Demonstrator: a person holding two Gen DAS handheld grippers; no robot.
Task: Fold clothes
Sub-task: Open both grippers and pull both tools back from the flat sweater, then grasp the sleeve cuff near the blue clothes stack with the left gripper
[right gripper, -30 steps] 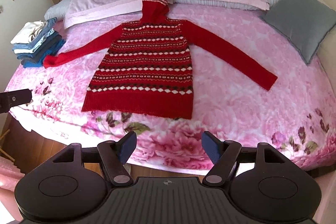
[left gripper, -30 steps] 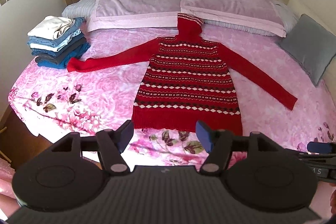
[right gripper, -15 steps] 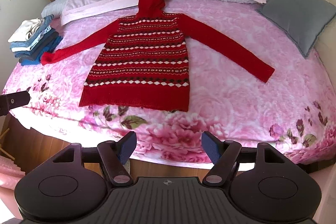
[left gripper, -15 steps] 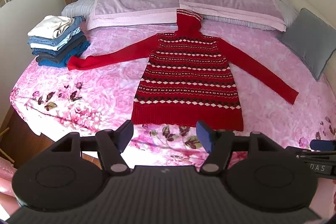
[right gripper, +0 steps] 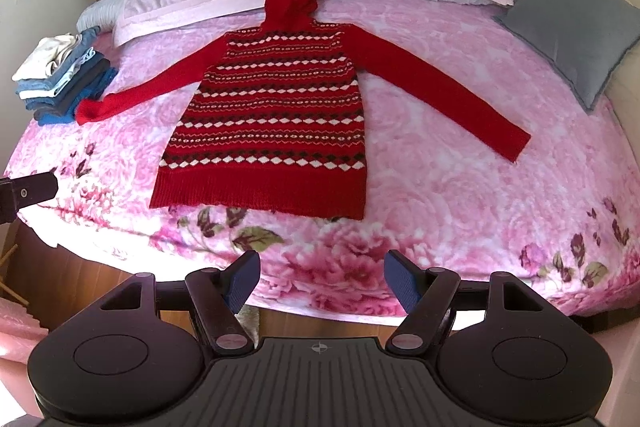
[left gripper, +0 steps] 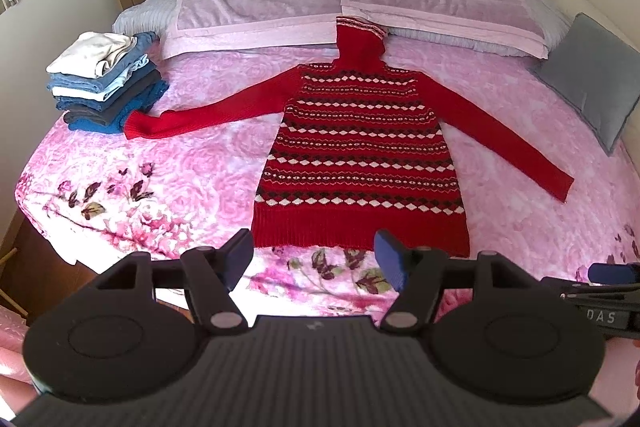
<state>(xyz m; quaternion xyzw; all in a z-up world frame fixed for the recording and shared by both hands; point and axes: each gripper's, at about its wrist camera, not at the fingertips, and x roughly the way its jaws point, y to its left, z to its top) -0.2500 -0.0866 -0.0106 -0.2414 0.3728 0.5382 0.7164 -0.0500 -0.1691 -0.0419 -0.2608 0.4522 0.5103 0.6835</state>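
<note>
Both the left gripper and right gripper hang spread and empty over the bed's near edge, the red diamond-striped knit hooded sweater lying flat beyond, sleeves out, so folding probably wants a sleeve pinched, toward the far stack of folded blue and white clothes.

One red sweater, two pink pillows, one grey cushion, one stack of folded clothes
</note>
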